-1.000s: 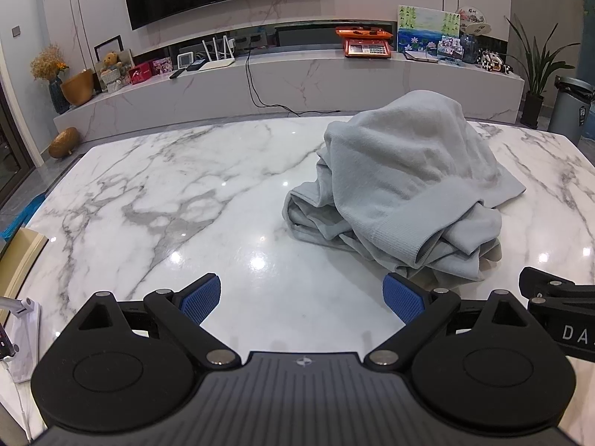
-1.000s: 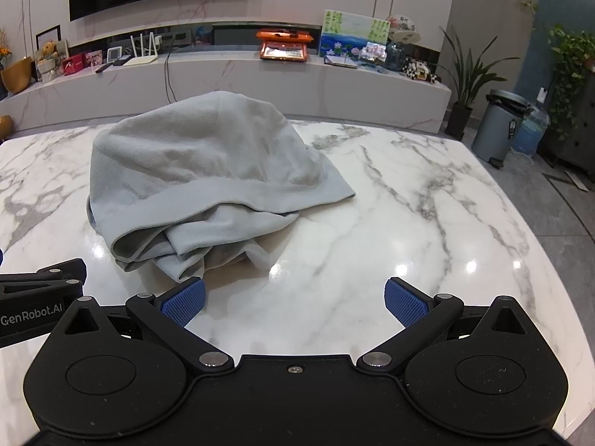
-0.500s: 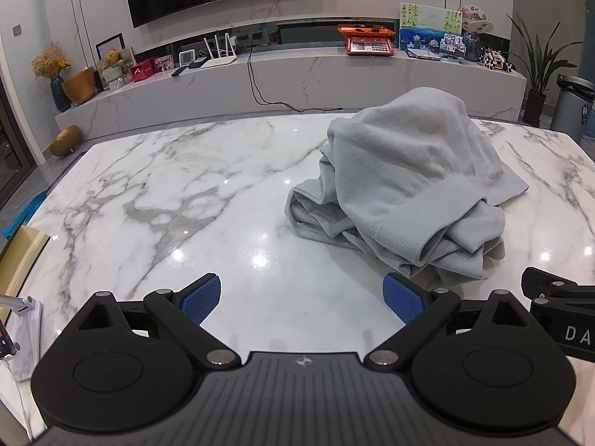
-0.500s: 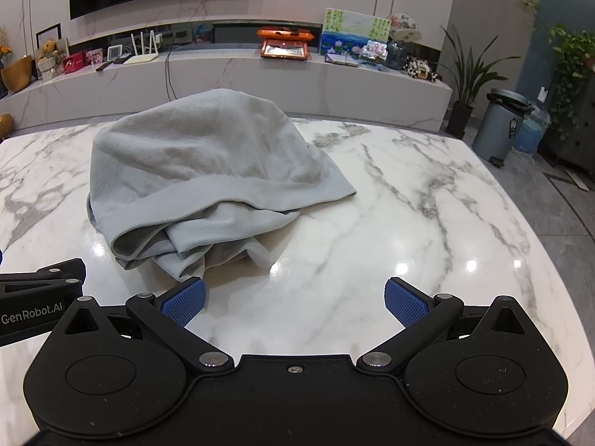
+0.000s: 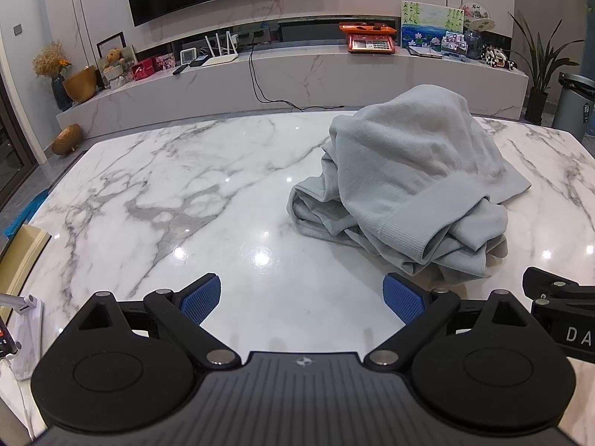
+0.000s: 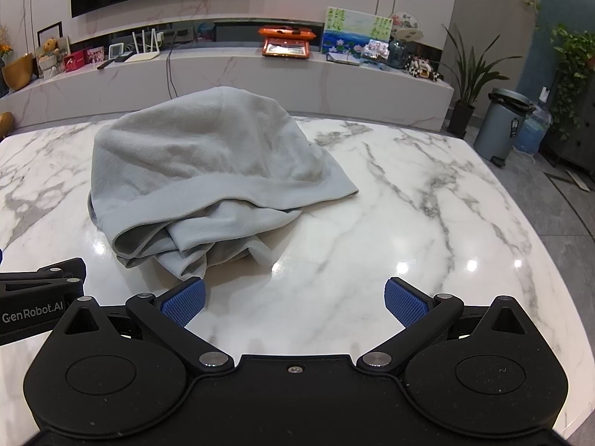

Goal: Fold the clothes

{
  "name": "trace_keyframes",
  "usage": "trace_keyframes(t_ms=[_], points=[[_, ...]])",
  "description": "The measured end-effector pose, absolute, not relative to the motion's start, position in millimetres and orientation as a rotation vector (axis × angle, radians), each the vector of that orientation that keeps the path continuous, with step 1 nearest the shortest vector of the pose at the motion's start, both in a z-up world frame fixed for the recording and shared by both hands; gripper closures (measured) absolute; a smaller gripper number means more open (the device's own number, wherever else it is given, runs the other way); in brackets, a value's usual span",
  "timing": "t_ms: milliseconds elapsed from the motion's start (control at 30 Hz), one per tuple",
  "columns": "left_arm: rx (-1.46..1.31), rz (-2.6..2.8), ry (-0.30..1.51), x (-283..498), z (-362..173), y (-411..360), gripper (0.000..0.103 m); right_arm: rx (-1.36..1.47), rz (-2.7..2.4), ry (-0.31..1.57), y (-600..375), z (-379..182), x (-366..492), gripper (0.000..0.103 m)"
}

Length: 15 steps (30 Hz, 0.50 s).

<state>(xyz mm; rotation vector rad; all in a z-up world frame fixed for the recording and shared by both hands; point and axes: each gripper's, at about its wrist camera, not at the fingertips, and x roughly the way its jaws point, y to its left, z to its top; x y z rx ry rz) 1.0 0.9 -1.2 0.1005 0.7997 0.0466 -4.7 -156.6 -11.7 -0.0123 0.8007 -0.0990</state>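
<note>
A crumpled light grey garment (image 5: 409, 182) lies in a heap on the white marble table (image 5: 167, 204); it also shows in the right wrist view (image 6: 208, 171). My left gripper (image 5: 301, 299) is open and empty, above the table's near edge, with the heap ahead to its right. My right gripper (image 6: 293, 299) is open and empty, with the heap ahead to its left; its left fingertip (image 6: 184, 299) is close to the garment's near hem. Each gripper's body shows at the edge of the other's view.
A long marble console (image 5: 297, 70) with a router, boxes and pictures runs behind the table under a TV. A grey bin (image 6: 500, 122) and plants stand at the right. A beige object (image 5: 22, 252) and a white item sit at the table's left edge.
Both grippers stay open and have hardly moved; the garment lies as before.
</note>
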Motion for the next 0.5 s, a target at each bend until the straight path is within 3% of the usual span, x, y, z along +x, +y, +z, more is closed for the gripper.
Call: trace_keyframes(t_ms=[500], points=[[0.106, 0.048, 0.805, 2.1, -1.8, 0.7, 0.008, -0.018, -0.098, 0.806, -154.1, -12.7, -2.3, 0.001]])
